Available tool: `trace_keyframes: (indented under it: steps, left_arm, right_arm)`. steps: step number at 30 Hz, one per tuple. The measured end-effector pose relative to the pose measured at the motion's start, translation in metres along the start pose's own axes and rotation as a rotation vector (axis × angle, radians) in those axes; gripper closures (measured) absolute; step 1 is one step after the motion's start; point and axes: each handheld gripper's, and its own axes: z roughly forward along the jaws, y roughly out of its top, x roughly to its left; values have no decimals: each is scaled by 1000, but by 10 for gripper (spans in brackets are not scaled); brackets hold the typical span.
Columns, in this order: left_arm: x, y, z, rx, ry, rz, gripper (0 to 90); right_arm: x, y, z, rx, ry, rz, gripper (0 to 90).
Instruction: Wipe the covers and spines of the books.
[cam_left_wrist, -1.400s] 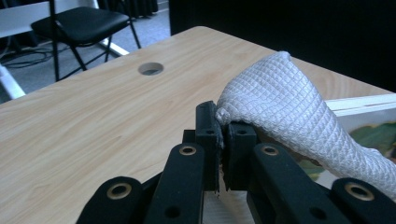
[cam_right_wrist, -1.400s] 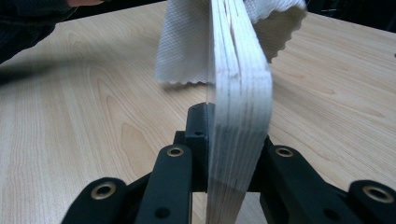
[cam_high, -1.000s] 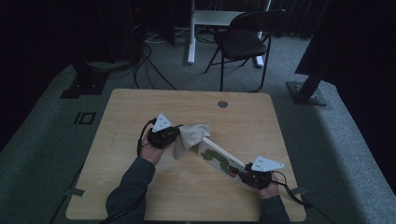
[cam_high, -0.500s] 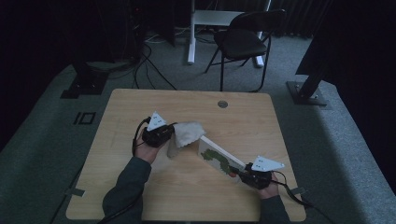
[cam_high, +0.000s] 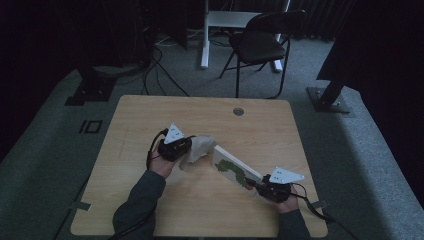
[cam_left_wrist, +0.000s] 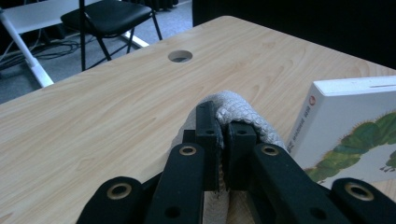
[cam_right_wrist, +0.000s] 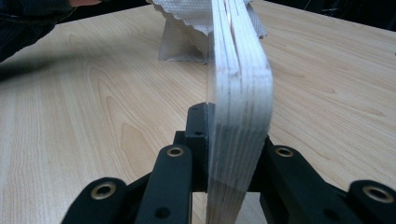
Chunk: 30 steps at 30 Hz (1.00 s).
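- White board book (cam_high: 234, 170) with a green caterpillar cover is tilting up, right hand-held gripper (cam_high: 261, 186) clamping its thick pages.
- Left hand-held gripper (cam_high: 187, 148) is pinching a pale textured cloth (cam_high: 200, 148).

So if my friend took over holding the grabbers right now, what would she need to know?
Left gripper: shut on the grey cloth, held against the far end of the book.
Right gripper: shut on the board book, clamping its near edge so it stands tilted on the wooden table.
Where things are: the book with the green caterpillar cover sits mid-table between the two hands; the cloth drapes at its upper left end.
Done: both things are gripped and the cloth has met the book.
Left, probably: wipe along the cover, then set book and cloth down. Keep the right grip steady.
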Motion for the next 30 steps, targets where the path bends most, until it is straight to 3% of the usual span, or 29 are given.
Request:
trace_keyframes:
  steps: [30]
  left_arm:
    - [-22, 15, 22, -10, -77, 27, 870]
  right_arm:
    - [0, 0, 0, 1, -1, -1, 782]
